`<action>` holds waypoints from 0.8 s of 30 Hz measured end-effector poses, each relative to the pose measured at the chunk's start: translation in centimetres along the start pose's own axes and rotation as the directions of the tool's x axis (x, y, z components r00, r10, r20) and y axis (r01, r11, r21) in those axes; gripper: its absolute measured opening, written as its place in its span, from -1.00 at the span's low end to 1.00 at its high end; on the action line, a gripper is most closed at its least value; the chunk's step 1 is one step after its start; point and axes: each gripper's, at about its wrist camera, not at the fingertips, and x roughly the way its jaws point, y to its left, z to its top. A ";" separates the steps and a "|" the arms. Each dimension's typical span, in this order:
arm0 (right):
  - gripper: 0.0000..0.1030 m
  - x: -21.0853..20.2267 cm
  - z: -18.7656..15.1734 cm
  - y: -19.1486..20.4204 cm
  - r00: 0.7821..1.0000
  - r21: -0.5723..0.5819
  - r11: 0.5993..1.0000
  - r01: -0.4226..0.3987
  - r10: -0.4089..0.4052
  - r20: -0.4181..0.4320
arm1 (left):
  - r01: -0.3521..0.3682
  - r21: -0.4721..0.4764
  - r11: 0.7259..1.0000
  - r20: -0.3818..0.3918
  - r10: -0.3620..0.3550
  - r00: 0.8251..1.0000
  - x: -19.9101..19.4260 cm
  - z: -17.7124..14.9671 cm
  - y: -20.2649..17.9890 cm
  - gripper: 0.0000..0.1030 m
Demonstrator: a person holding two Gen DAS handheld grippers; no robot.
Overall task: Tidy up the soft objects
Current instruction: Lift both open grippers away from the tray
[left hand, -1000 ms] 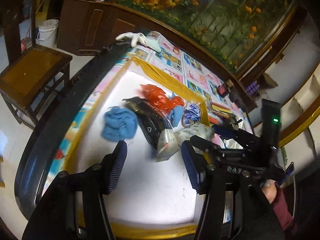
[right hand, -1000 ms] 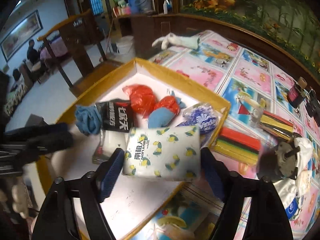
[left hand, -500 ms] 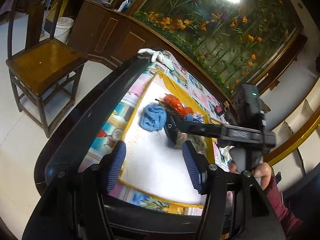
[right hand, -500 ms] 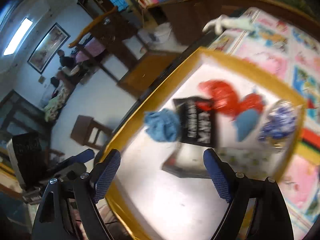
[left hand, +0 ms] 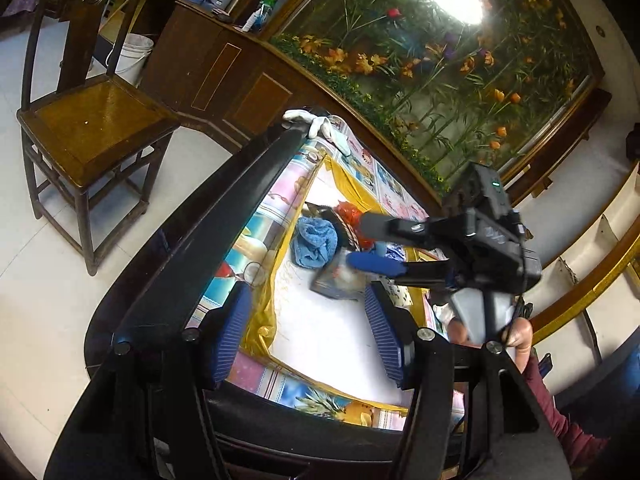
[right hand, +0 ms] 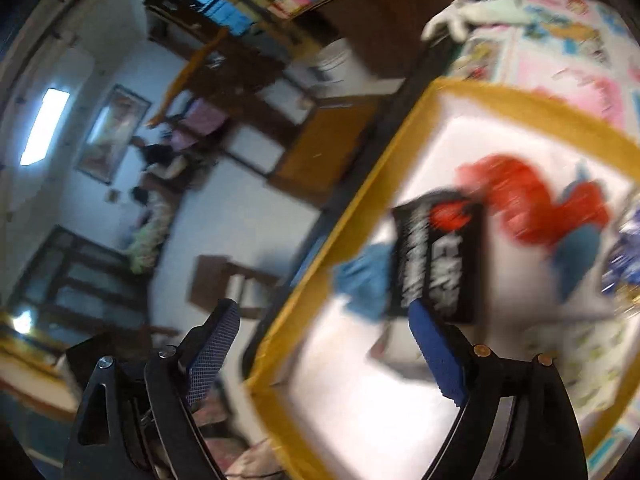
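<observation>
A white tray with a yellow rim [left hand: 262, 312] [right hand: 516, 102] sits on the table and holds soft items: a blue towel [left hand: 314, 240] [right hand: 360, 280], a black packet [right hand: 438, 260], a red bag [left hand: 348, 213] [right hand: 532, 196], a blue-patterned bag [right hand: 626, 268] and a pale tissue pack [right hand: 592, 344]. My left gripper [left hand: 308, 328] is open and empty, held back above the tray's near edge. My right gripper [right hand: 324, 352] is open and empty over the tray's left edge; in the left wrist view [left hand: 368, 244] it reaches over the pile. The right wrist view is blurred.
A wooden chair [left hand: 92, 120] stands on the floor left of the table. A white glove [left hand: 316, 126] [right hand: 472, 16] lies at the table's far corner. A dark cabinet [left hand: 224, 68] and a white bucket [left hand: 134, 58] stand behind. The table's dark rim [left hand: 192, 264] runs along the left.
My right gripper let go of the tissue pack into the tray, opened and swung left. My left gripper pulled back and up, away from the pile.
</observation>
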 end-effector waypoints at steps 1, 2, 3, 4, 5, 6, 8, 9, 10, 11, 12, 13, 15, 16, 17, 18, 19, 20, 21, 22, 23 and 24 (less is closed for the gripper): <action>0.72 0.8 -0.1 0.0 1.000 -0.002 1.000 0.005 -0.005 -0.020 | 0.004 -0.001 1.000 -0.003 -0.004 1.000 0.0 0.0 -0.1 0.11; 0.72 1.5 0.0 -0.1 0.999 -0.006 0.999 0.034 -0.034 -0.023 | 0.009 -0.002 1.000 -0.005 -0.009 1.000 0.1 -0.1 -0.2 0.11; 0.72 2.0 0.4 -0.5 0.997 -0.005 0.997 0.080 -0.080 -0.015 | 0.011 0.000 1.000 -0.008 -0.011 1.000 0.1 -0.2 -0.3 0.11; 0.72 2.4 1.1 -0.9 0.992 -0.004 0.992 0.122 -0.122 0.005 | 0.011 0.002 1.000 -0.009 -0.011 1.000 0.0 -0.3 -0.4 0.11; 0.71 2.4 2.0 -1.1 0.984 -0.010 0.985 0.173 -0.173 0.033 | 0.014 0.005 1.000 -0.009 -0.014 1.000 0.0 -0.4 -0.5 0.11; 0.71 2.2 2.5 -1.1 0.971 -0.012 0.973 0.232 -0.230 0.066 | 0.019 0.007 1.000 -0.011 -0.019 1.000 -0.1 -0.4 -0.5 0.11; 0.74 1.2 3.0 -1.1 0.966 0.003 0.971 0.239 -0.239 0.099 | 0.021 0.014 1.000 -0.011 -0.021 1.000 -0.2 -0.5 -0.6 0.11; 0.74 0.6 2.9 -1.0 0.974 0.013 0.980 0.198 -0.199 0.106 | 0.020 0.017 1.000 -0.010 -0.019 1.000 -0.2 -0.5 -0.6 0.11; 0.71 -0.1 2.4 -0.6 0.979 0.016 0.986 0.168 -0.169 0.117 | 0.020 0.017 1.000 -0.010 -0.020 1.000 -0.2 -0.5 -0.7 0.11; 0.71 -1.3 1.8 -0.5 0.979 0.010 0.988 0.156 -0.156 0.132 | 0.024 0.016 1.000 -0.011 -0.024 1.000 -0.2 -0.5 -0.8 0.11; 0.71 -2.4 1.2 -0.2 0.977 -0.002 0.989 0.150 -0.148 0.151 | 0.031 0.021 0.999 -0.013 -0.031 0.999 -0.1 -0.6 -1.1 0.11; 0.71 -3.5 0.5 -0.1 0.975 -0.011 0.989 0.147 -0.143 0.169 | 0.037 0.032 0.999 -0.017 -0.036 0.999 -0.1 -0.7 -1.4 0.11; 0.72 -6.3 -1.5 -0.7 0.963 -0.017 0.986 0.168 -0.160 0.218 | 0.047 0.059 0.997 -0.028 -0.045 0.999 0.1 -0.9 -2.4 0.11; 0.72 -8.2 -2.6 -1.7 0.952 -0.014 0.980 0.197 -0.188 0.243 | 0.057 0.071 0.996 -0.034 -0.054 0.998 0.2 -1.0 -3.0 0.11; 0.73 -9.9 -3.9 -2.5 0.937 -0.005 0.972 0.233 -0.223 0.269 | 0.068 0.085 0.994 -0.041 -0.064 0.997 0.4 -1.2 -3.7 0.11; 0.73 -11.5 -5.4 -3.3 0.915 0.011 0.960 0.279 -0.269 0.301 | 0.079 0.100 0.992 -0.049 -0.074 0.996 0.6 -1.4 -4.4 0.12; 0.73 -13.3 -6.9 -4.2 0.888 0.034 0.944 0.329 -0.322 0.328 | 0.095 0.120 0.988 -0.064 -0.088 0.994 1.0 -1.8 -5.4 0.12; 0.74 -15.1 -8.4 -5.2 0.858 0.064 0.924 0.378 -0.376 0.350 | 0.106 0.139 0.985 -0.079 -0.095 0.992 1.4 -2.2 -6.2 0.15; 0.76 -16.7 -10.0 -6.3 0.829 0.100 0.903 0.418 -0.425 0.364 | 0.116 0.160 0.980 -0.096 -0.101 0.990 1.8 -2.6 -7.2 0.15; 0.76 -18.4 -11.6 -7.5 0.803 0.141 0.882 0.449 -0.468 0.369 | 0.128 0.184 0.974 -0.117 -0.108 0.987 2.4 -3.1 -8.3 0.15; 0.77 -20.2 -13.2 -8.7 0.786 0.177 0.868 0.465 -0.496 0.369 | 0.143 0.214 0.966 -0.146 -0.113 0.983 3.1 -3.7 -9.7 0.15; 0.77 -21.5 -14.8 -10.0 0.771 0.216 0.852 0.477 -0.523 0.362 | 0.154 0.240 0.958 -0.171 -0.114 0.979 3.7 -4.3 -11.0 0.15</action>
